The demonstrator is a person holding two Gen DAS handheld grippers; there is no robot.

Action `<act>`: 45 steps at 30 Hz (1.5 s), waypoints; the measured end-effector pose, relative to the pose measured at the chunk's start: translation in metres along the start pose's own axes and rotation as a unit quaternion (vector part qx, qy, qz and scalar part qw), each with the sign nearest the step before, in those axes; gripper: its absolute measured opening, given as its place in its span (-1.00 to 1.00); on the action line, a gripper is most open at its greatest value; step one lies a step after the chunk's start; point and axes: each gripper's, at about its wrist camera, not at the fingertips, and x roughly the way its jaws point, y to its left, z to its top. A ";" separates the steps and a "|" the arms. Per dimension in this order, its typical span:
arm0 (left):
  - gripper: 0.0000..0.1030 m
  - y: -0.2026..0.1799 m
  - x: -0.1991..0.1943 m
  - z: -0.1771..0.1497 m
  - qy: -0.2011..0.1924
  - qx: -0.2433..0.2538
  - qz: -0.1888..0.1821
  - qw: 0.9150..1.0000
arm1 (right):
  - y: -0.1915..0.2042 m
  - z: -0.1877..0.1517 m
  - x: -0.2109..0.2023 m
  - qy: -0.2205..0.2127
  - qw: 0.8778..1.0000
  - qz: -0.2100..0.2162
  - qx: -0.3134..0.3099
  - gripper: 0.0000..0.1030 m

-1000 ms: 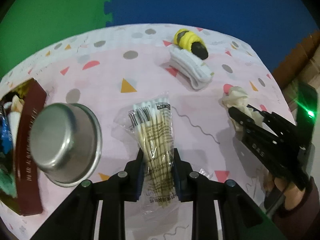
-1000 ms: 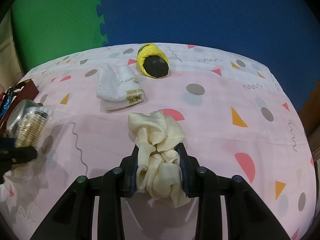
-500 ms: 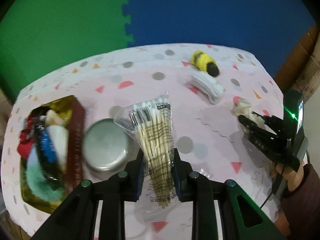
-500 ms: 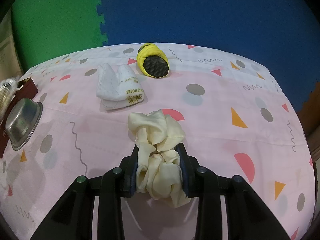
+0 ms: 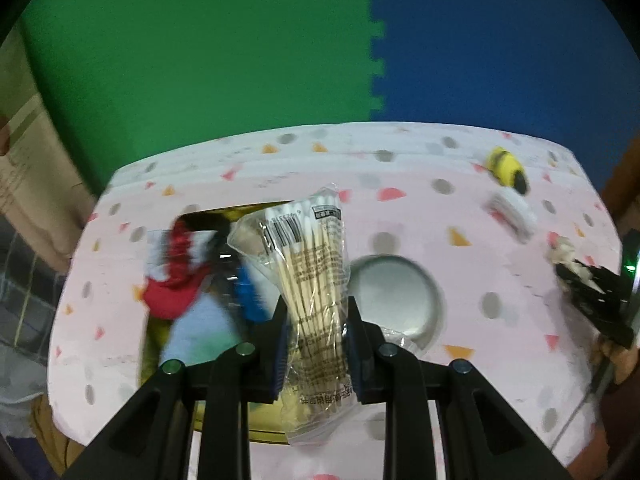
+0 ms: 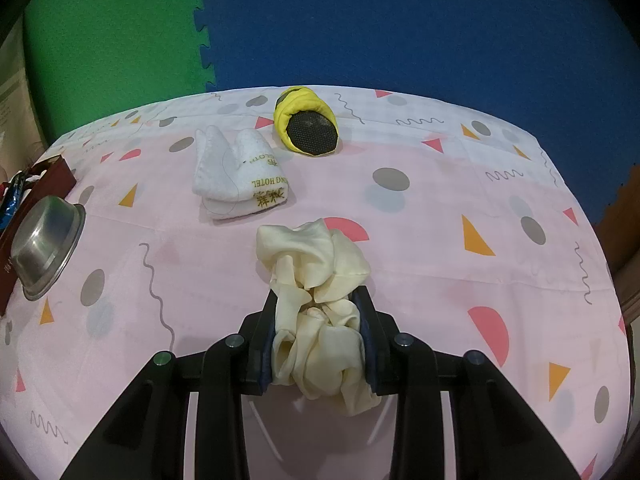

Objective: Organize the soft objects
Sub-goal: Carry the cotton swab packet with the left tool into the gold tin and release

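One pink patterned tablecloth (image 6: pixel 420 264), green (image 6: pixel 112 40) and blue foam wall (image 6: pixel 400 20)

One swab packet (image 5: pixel 316 276), one steel bowl (image 6: pixel 44 240), one folded towel (image 6: pixel 240 176), one cream cloth (image 6: pixel 320 304), one box (image 6: pixel 56 176) (contents blurred)

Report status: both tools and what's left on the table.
Left tool shut on cotton swab pack, above the box. Right tool shut on cream cloth. White towel, yellow pouch left; nothing blocking.
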 end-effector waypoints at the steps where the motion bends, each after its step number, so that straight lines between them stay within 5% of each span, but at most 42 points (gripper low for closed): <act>1: -0.52 0.009 0.002 -0.001 0.003 -0.003 0.007 1.000 | 0.000 0.000 0.000 0.000 1.000 0.000 0.000 -0.39; 18: -0.52 0.094 0.054 -0.020 0.033 -0.060 0.040 0.997 | 0.000 -0.001 0.000 0.000 1.000 -0.004 -0.004 -0.39; 35: -0.49 0.102 0.088 -0.004 0.031 -0.042 0.028 0.998 | 0.002 0.000 0.001 0.001 1.000 -0.009 -0.007 -0.31; 45: 0.03 0.097 0.077 -0.004 0.038 -0.001 0.044 0.998 | 0.001 0.000 0.002 0.002 1.000 -0.010 -0.007 -0.30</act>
